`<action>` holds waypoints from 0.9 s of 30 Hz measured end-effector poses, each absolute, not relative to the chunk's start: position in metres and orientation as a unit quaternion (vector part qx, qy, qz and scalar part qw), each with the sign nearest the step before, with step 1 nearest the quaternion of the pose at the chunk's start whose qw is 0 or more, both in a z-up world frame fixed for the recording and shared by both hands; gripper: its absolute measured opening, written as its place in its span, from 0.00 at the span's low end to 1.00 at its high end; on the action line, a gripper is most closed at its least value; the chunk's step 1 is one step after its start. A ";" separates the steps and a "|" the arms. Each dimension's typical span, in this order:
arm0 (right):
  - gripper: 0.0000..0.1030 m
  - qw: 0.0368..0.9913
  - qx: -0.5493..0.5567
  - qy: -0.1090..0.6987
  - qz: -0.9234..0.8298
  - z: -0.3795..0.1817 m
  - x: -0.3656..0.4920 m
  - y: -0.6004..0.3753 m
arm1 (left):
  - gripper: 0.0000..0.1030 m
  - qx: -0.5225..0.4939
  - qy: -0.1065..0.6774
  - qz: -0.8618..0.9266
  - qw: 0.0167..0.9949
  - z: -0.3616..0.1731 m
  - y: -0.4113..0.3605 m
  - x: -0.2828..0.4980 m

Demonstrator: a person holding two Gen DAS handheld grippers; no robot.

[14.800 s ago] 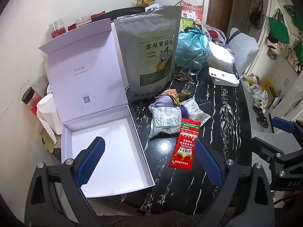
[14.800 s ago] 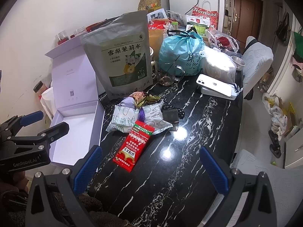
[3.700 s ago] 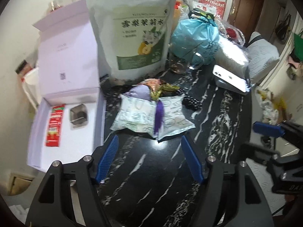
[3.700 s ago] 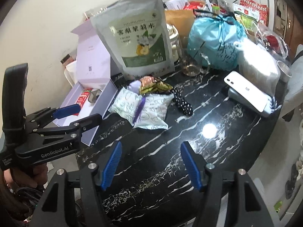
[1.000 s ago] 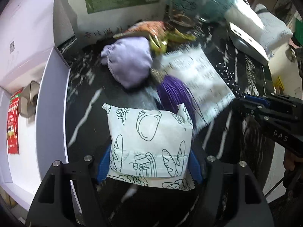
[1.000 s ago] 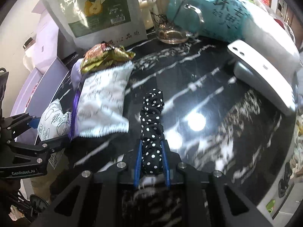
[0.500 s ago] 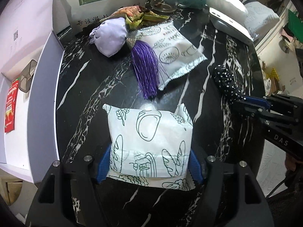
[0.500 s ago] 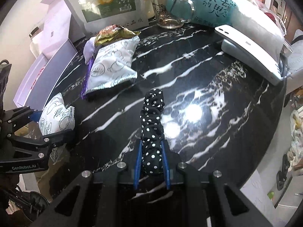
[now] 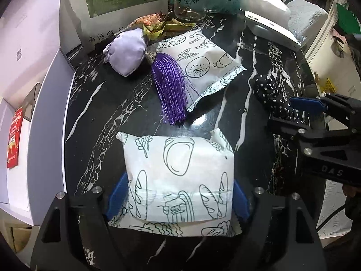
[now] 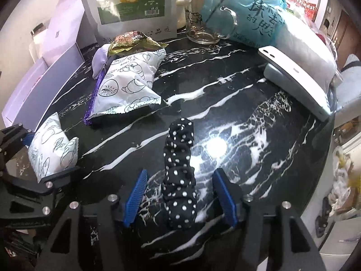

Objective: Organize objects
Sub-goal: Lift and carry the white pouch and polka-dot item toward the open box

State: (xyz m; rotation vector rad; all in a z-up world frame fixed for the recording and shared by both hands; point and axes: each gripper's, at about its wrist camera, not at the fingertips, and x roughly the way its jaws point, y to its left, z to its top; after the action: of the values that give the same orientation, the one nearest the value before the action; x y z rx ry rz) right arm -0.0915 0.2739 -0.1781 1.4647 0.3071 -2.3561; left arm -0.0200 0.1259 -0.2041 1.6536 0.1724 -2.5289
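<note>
At far left we see the box with a red sachet inside. Our left tongs have just been widening, yet their blue pads still flank and touch the bread packet on the tabletop. Right of it, our right tongs have just been spreading, pads clear of the dotted scrunchie lying between them.
</note>
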 end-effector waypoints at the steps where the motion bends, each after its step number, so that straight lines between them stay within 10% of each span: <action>1: 0.60 0.174 0.516 0.110 -0.831 -0.178 -0.091 0.273 | 0.70 0.548 0.054 -0.833 0.050 -0.203 0.126 -0.019; 4: 0.54 0.189 0.513 0.104 -0.831 -0.178 -0.090 0.273 | 0.67 0.551 0.053 -0.832 0.035 -0.201 0.125 -0.017; 7: 0.17 0.197 0.508 0.107 -0.832 -0.176 -0.089 0.270 | 0.64 0.552 0.053 -0.832 0.034 -0.202 0.129 -0.022; 27: 0.15 0.226 0.522 0.074 -0.819 -0.126 -0.082 0.272 | 0.61 0.538 0.034 -0.840 0.054 -0.133 0.135 -0.014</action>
State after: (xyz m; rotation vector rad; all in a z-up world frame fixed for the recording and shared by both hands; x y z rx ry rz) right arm -0.0817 0.2717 -0.1260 1.4387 0.2035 -2.2583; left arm -0.0137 0.1353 -0.1328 1.6350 0.1021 -2.5539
